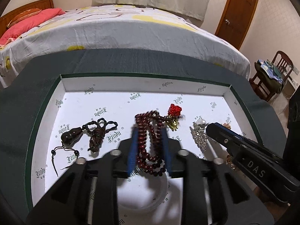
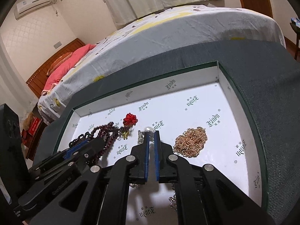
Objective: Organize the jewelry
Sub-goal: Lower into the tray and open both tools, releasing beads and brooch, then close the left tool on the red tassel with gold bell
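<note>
- a shallow white box (image 1: 78, 101) printed with a repeated logo is set on a dark green surface (image 1: 131, 60), with a bed (image 1: 116, 30) right behind it
- the left gripper (image 1: 149, 131) is held low over the middle of the box, its 2 blue pads parted a bit
- a dark red bead string (image 1: 150, 142) is seen lying in loops between those pads; the shot is blurred there, so a real squeeze can't be confirmed, and the pads look just clear of the beads
- a red beaded knot (image 1: 175, 109) and a small gold charm (image 1: 173, 124) are found at the far end of that string
- a dark gourd pendant (image 1: 71, 136) on knotted cord is laid well to the left
- the right gripper (image 2: 152, 134) is pointed at a silvery pearl brooch (image 2: 148, 129), jaws slightly apart, nothing pinched between them
- a pile of gold chain (image 2: 191, 141) is heaped just to the right of it, untouched
- a pink pillow (image 1: 31, 21) is spotted at the head of the bed
</note>
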A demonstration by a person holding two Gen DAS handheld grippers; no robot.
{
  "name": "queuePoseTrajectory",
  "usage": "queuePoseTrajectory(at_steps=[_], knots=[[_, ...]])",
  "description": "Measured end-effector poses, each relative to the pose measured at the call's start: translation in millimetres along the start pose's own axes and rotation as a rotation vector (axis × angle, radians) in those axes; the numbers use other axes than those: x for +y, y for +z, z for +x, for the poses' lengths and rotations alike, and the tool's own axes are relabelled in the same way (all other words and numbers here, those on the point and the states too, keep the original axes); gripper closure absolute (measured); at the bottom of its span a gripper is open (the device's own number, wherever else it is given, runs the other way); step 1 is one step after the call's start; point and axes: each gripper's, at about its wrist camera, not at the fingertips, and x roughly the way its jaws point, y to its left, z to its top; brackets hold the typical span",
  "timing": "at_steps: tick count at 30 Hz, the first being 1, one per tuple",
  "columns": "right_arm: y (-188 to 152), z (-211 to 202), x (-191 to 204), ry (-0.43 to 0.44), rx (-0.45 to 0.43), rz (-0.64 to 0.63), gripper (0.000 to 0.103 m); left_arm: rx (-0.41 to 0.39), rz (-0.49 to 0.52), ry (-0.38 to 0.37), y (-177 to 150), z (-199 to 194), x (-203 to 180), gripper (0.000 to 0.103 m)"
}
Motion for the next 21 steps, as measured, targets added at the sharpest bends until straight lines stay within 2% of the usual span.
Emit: queuePoseTrajectory(at_steps=[1, 2, 5, 9, 11, 21], knots=[[0, -4, 0, 0.001, -0.016, 0.002, 0.057, -0.005, 0.004, 0.007, -1, -2, 0, 0.071], [0, -9, 1, 0.006, -0.036, -0.001, 0.045, -0.012, 0.009, 0.009, -1, -5, 0, 0.068], [0, -21, 5, -0.008, -0.066, -0.03, 0.045, -0.046, 0.006, 0.017, -2, -18, 2, 0.05], [-3, -39, 8, -0.017, -0.102, -0.05, 0.044, -0.095, -0.007, 0.018, -7, -43, 7, 0.04], [-7, -48, 11, -0.032, -0.117, -0.07, 0.044, -0.107, -0.018, 0.026, -13, -56, 11, 0.037], [-47, -93, 17, -0.102, -0.143, -0.167, 0.044, -0.122, -0.048, 0.063, -59, -108, 22, 0.037]])
